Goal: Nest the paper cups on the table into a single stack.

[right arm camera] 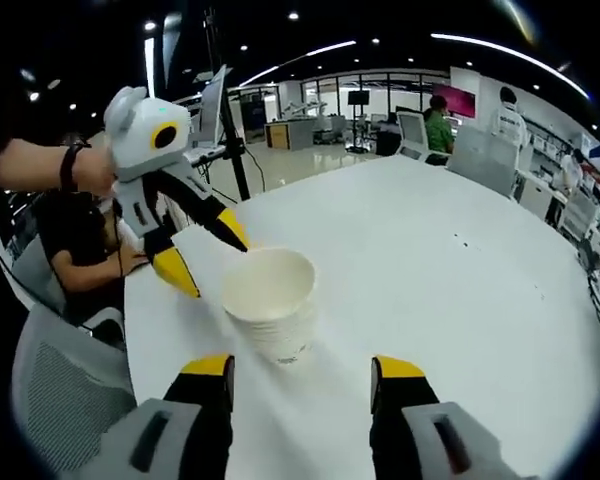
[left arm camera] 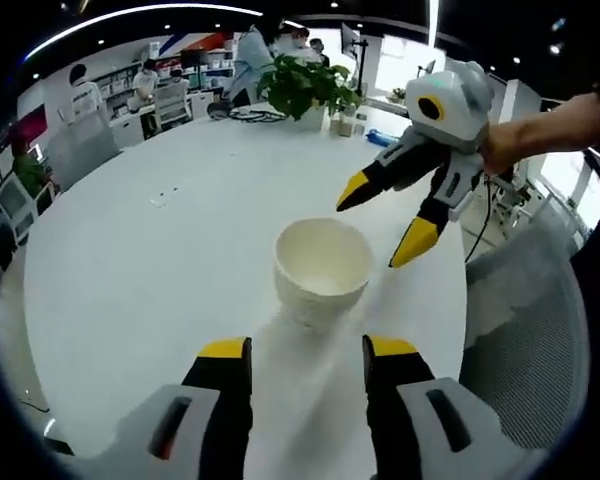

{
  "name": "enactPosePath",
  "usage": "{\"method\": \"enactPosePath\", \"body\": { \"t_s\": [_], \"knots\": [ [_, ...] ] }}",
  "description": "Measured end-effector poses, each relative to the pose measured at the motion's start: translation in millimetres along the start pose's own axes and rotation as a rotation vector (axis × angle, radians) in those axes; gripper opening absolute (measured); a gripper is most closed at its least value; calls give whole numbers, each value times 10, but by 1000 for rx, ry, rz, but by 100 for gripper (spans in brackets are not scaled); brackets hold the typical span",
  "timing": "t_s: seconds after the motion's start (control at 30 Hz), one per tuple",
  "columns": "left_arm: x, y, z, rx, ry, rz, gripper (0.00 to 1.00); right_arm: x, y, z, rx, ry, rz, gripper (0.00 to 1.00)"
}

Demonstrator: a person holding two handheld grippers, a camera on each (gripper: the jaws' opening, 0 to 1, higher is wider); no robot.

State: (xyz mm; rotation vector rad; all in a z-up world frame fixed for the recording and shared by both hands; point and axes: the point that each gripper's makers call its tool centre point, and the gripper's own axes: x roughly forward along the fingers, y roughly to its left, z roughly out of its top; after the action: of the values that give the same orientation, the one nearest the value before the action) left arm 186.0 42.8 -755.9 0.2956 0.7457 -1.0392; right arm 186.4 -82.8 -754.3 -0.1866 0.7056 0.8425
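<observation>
Jaws of both grippers stand apart and hold nothing. Stack of paper cups (left arm camera: 322,272) (right arm camera: 270,312) sits upright on the white table (left arm camera: 130,290) (right arm camera: 460,300), centre of both views; stepped ribs on its wall suggest several cups already nested, though the count cannot be read. Left gripper (left arm camera: 307,350) (right arm camera: 212,254) and right gripper (right arm camera: 302,370) (left arm camera: 378,222) face it from opposite sides, clear of the rim. Judged near complete: any further cup should descend level and centred, the stack steadied at its wall. Potted plant (left arm camera: 308,88), upper centre of the left gripper view.
</observation>
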Motion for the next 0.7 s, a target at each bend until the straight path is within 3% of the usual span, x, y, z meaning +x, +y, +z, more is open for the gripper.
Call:
{"method": "enactPosePath", "body": {
  "t_s": [0.23, 0.37, 0.43, 0.7],
  "knots": [
    [-221, -144, -106, -90, -60, 34, 47, -218, -25, -103, 85, -49, -37, 62],
    [-305, -114, -146, -130, -112, 105, 52, -287, 49, -155, 119, -77, -53, 66],
    [-336, -138, -183, -148, -123, 124, 55, -337, 106, -138, 178, -127, -60, 67],
    [-514, -260, -281, -213, -183, 214, 58, -550, 85, -287, 252, -146, -108, 70]
  ]
}}
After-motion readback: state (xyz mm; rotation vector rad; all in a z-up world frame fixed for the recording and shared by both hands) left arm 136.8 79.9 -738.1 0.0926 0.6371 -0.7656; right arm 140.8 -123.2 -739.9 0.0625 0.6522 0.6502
